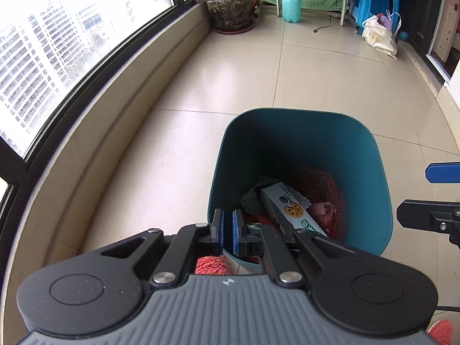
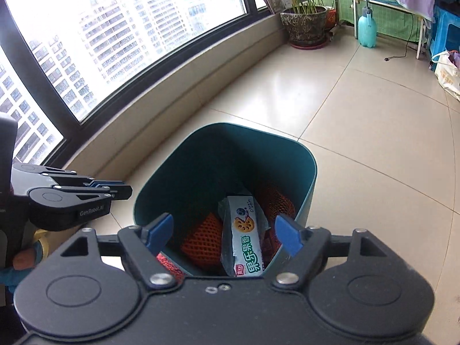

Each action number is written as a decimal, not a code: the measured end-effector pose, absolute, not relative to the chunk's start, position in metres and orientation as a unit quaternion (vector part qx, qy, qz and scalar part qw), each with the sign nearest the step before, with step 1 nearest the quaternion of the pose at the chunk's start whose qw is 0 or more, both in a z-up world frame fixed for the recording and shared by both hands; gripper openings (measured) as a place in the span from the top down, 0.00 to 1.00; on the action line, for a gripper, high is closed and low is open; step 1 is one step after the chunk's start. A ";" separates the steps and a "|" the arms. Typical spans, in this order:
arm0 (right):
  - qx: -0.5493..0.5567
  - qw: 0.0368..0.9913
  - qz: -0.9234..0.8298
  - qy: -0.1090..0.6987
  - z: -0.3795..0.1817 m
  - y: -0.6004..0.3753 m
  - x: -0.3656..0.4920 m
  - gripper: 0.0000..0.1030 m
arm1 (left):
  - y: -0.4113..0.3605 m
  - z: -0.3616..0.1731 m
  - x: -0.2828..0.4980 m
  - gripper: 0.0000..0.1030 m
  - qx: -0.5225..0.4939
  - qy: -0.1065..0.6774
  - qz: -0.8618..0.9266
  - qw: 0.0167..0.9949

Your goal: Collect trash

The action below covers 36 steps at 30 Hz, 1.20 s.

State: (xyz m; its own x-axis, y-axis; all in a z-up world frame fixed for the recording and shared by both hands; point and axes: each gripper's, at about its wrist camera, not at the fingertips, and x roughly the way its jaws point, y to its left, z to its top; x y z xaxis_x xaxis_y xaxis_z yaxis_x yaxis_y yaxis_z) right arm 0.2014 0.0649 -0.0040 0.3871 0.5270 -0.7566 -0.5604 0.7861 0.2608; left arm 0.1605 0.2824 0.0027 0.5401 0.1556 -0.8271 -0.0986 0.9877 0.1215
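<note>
Seen from the left wrist, the left gripper (image 1: 227,231) is held over the near rim of a teal bin (image 1: 371,195) on the tiled floor (image 1: 235,66), its blue pads drawn nearly together with nothing between them. Inside the bin, a white snack box (image 1: 290,210) is seen lying on orange netting (image 1: 322,184). A plant pot (image 1: 231,7) is placed at 12 o'clock, a white bag (image 1: 379,36) at 1 o'clock. Seen from the right wrist, the right gripper (image 2: 225,234) is held above the same bin (image 2: 309,178) with fingers spread wide and empty, the box (image 2: 244,238) and netting (image 2: 204,243) framed between them. The left gripper (image 2: 120,191) is seen at 9 o'clock.
</note>
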 end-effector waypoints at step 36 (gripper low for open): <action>-0.002 0.906 0.314 0.285 0.067 -0.003 0.082 0.00 | 0.215 0.063 0.032 0.21 -0.016 0.340 0.019 0.940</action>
